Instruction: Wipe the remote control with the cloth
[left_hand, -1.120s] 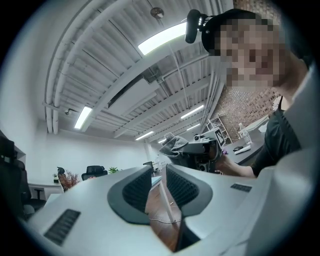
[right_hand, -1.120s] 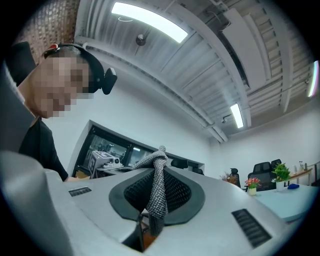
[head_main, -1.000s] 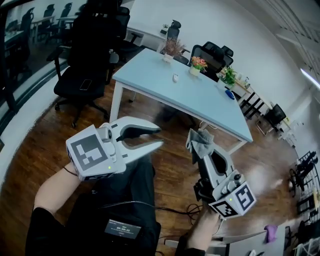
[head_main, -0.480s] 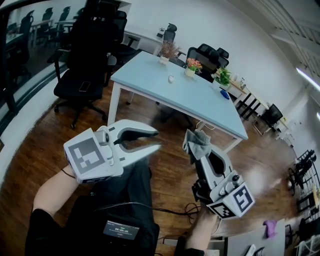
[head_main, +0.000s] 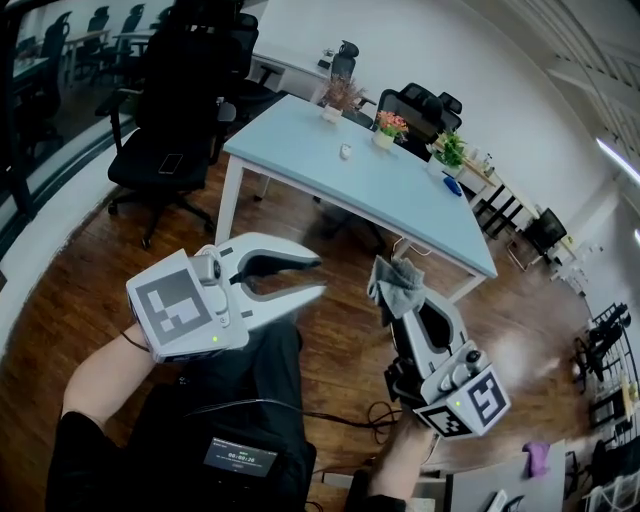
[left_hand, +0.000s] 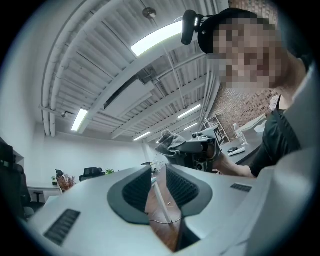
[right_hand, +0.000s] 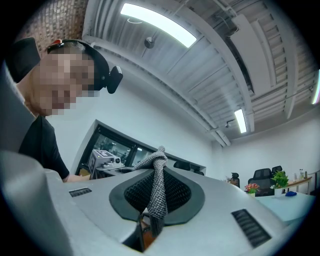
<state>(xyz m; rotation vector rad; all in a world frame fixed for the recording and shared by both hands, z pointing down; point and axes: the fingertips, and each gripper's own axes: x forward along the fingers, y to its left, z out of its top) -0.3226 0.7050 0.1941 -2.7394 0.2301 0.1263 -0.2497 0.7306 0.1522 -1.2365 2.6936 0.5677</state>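
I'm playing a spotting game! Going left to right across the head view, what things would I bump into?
Black office chair → left tongs → grey cloth → purple thing.

The head camera is looking steeply down on the white left gripper (head_main: 320, 278) and white right gripper (head_main: 402, 306), whose cameras are facing each other.

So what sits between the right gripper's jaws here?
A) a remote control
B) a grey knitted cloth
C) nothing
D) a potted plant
B: the right gripper is shut on the grey cloth, which stands up between its jaws in the right gripper view.
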